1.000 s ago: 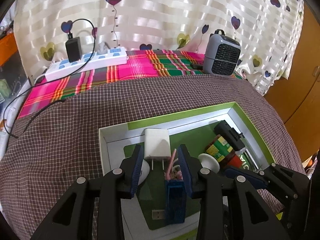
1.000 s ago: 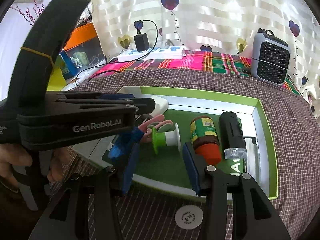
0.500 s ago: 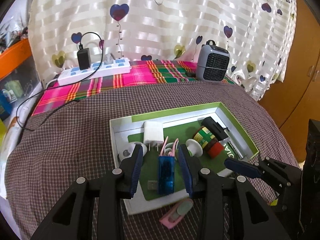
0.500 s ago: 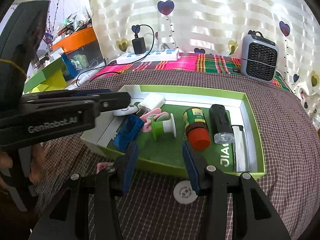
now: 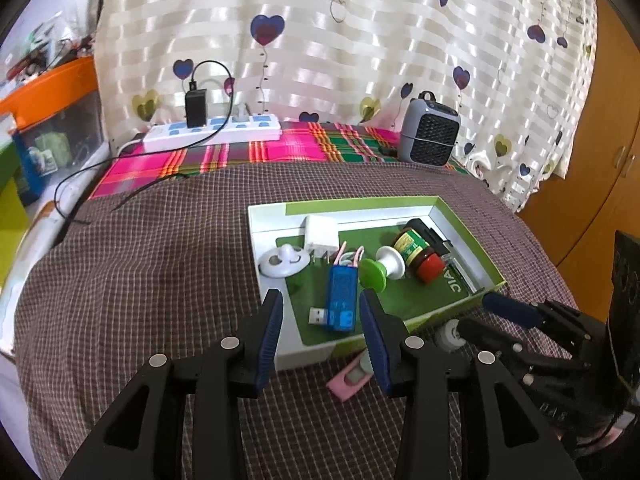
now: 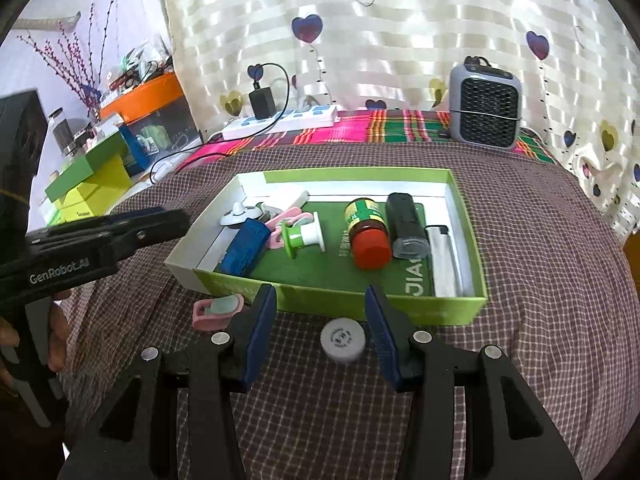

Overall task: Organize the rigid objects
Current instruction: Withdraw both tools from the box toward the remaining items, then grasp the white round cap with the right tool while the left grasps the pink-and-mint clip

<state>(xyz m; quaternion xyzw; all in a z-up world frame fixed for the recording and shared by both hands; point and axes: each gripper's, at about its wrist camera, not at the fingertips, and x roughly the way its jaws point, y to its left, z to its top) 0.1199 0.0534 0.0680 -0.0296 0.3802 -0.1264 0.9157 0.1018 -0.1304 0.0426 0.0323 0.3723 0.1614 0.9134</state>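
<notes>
Left gripper (image 5: 320,322) jaws opening with nothing pinched, blue USB stick (image 5: 341,299) lying flat in the green box (image 5: 460,308), right gripper (image 6: 320,330) fingers spread and empty above a grey cap (image 6: 343,339) on the checked cloth (image 5: 160,272), pink clip (image 6: 216,310) just outside the box

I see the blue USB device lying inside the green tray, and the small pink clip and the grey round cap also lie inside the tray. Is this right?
Not quite. The blue USB device does lie inside the green tray, but the pink clip and the grey round cap lie outside it, on the checked cloth before its near wall. The right wrist view shows this.
</notes>
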